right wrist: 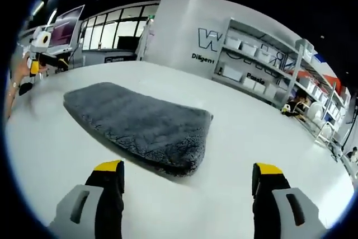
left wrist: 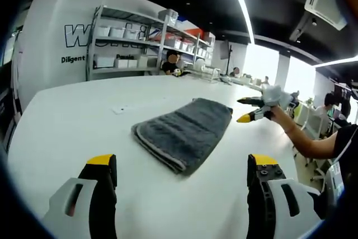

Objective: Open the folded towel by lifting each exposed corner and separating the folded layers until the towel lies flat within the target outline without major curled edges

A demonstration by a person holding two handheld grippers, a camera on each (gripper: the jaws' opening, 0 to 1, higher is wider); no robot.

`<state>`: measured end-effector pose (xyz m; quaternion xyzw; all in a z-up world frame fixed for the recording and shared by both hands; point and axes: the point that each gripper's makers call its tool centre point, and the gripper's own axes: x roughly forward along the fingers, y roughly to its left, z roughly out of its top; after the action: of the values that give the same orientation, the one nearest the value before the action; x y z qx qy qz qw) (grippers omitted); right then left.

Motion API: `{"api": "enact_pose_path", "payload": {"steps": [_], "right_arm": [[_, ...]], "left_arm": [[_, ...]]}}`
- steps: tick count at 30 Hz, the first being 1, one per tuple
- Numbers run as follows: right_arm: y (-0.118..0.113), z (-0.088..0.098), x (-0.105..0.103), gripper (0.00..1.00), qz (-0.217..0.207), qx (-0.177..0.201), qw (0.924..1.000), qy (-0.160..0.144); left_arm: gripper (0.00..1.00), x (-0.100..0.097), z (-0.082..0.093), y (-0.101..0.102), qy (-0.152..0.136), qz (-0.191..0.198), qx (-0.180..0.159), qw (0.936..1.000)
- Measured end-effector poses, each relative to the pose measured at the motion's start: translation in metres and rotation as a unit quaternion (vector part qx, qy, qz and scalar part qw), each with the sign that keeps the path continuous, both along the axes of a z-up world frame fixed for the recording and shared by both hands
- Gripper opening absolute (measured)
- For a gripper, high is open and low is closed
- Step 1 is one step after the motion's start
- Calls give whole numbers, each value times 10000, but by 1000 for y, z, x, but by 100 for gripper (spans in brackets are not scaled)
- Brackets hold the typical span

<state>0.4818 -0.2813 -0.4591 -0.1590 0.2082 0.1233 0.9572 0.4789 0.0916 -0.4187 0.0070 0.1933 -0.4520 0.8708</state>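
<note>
Two grippers, both held off the towel, jaws apart, nothing between them.

Left gripper view: the left gripper (left wrist: 182, 166) has yellow-tipped jaws spread wide above the white table (left wrist: 67, 121). The grey towel (left wrist: 184, 130) lies folded on the table ahead, its long axis running from the near left up toward the far right; a pale hem shows along the near short end. The right gripper (left wrist: 250, 110) comes in from the right, held in a hand (left wrist: 282, 117), its jaws parted and pointing at the towel's far end, just beside it, not touching. Behind: metal shelves (left wrist: 145, 43) with white bins against a lettered wall, a seated person by them, more people at the windows on the right.

Right gripper view: the right gripper (right wrist: 187, 174) hovers spread over the table (right wrist: 268, 132). Here the towel (right wrist: 137, 121) runs from far left to near right, with a rounded corner nearest the jaws. The left gripper (right wrist: 34, 65) sits small at the far left edge. Shelves (right wrist: 263, 65) stand far right, a monitor (right wrist: 64, 29) far left.
</note>
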Motion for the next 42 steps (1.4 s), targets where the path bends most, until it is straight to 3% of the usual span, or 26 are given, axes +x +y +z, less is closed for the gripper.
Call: {"api": "enact_pose_path", "payload": {"steps": [5,9,16,23,31,34,42], "right_arm": [[18,4,-5,100,269,132,9995,80],[30,5,-7,100,443,-15,9989,141],[49,11,-6,99,699,-12,9975,55],[86,10,-8,99,1124,-68,9936,70],[145,15,-15,99,1865,-24,9824,57],[164,18,-15,94,2105,-61,9776,-11],[203,21,-18,90,2551,-42,9669,3]], "left_arm": [[96,-1,2,-1,-52,-40,-22,10000],[97,-6,4,-3,-102,-66,-37,9999],[97,-3,8,-1,-151,-87,-35,9998],[97,-2,12,0,-220,-107,-26,9997],[97,-3,11,0,-226,-129,22,9997],[97,-3,11,-1,-233,-137,45,9996],[97,-2,12,0,-208,-122,22,9997]]}}
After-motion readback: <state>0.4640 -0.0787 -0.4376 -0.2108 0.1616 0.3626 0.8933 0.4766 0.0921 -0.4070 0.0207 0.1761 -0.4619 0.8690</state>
